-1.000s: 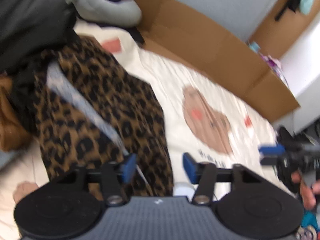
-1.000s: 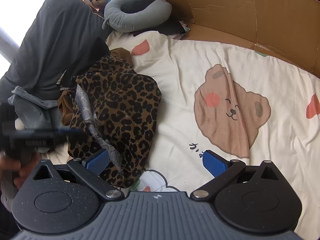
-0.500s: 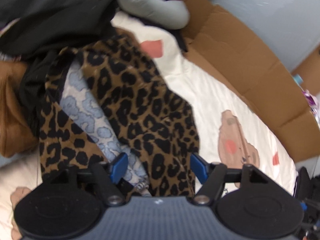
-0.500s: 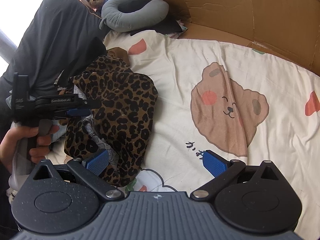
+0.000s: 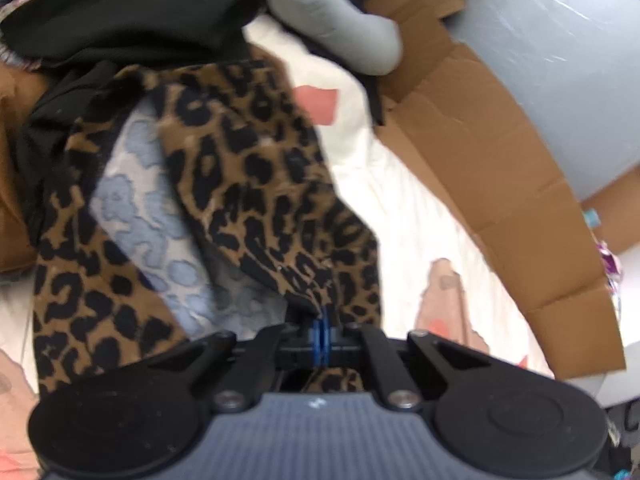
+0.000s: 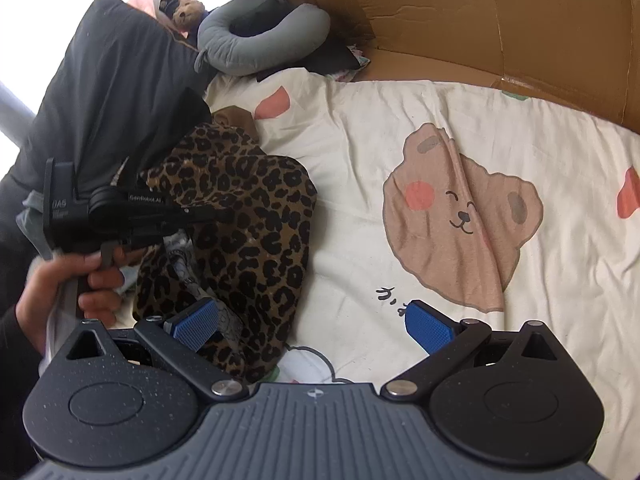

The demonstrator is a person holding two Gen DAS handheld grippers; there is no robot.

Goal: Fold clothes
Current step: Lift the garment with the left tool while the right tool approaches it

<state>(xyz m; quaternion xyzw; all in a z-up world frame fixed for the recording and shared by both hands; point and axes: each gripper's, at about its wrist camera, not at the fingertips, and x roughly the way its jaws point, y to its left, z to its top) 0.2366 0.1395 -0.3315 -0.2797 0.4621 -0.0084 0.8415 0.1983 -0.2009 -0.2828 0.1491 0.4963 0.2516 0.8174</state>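
Note:
A leopard-print garment (image 5: 256,184) with a pale blue-grey inside lies crumpled on the bed. My left gripper (image 5: 321,334) is shut on a fold of it; the blue pads meet with fabric pinched between them. In the right wrist view the same leopard-print garment (image 6: 256,232) sits left of centre, and the left gripper (image 6: 224,216), held by a hand (image 6: 68,284), reaches into it from the left. My right gripper (image 6: 312,326) stands open low over the garment's near edge and the sheet, nothing between its blue fingers (image 6: 428,326).
The bed has a cream sheet (image 6: 400,120) with a brown bear print (image 6: 460,212). A dark pillow (image 6: 108,92), a grey neck pillow (image 6: 260,48) and a small teddy (image 6: 186,8) lie at the back left. Cardboard (image 6: 500,28) walls the far side. Brown and black clothes (image 5: 16,160) sit left.
My left gripper moved down onto the leopard garment and went from open to shut on a fold. The right gripper stayed open and hardly moved.

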